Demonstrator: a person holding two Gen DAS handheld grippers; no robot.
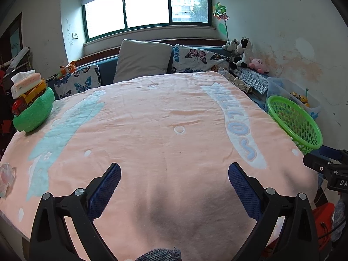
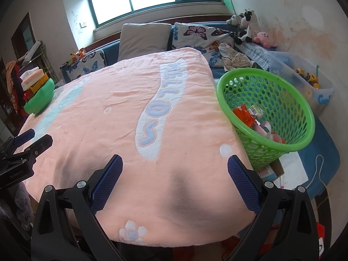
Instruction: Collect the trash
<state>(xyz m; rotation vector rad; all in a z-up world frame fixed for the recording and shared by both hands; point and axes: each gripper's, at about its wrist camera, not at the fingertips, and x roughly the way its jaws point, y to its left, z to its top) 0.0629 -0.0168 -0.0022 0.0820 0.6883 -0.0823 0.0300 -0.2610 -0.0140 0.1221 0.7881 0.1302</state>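
From the left wrist camera, the left gripper (image 1: 174,169) hangs over the near part of a pink blanket (image 1: 152,119), its blue-padded fingers spread wide with nothing between them. A crumpled clear wrapper (image 1: 6,179) lies on the blanket at the far left edge, well apart from the gripper. A green basket (image 1: 295,121) leans at the blanket's right edge, and just below it the tip of the right gripper (image 1: 326,165) enters the picture. On the far left corner a green cushion (image 1: 33,113) carries a toy truck (image 1: 28,97) and a tissue pack (image 1: 26,81). From the right wrist camera, the right gripper (image 2: 175,168) also stands wide apart and empty above the blanket's (image 2: 108,113) near right corner. The green basket (image 2: 300,143) sits just beside that edge, tilted toward the camera, holding collected trash (image 2: 256,119): an orange packet, a labelled wrapper and pinkish pieces. The left gripper (image 2: 28,143) shows at the left border.
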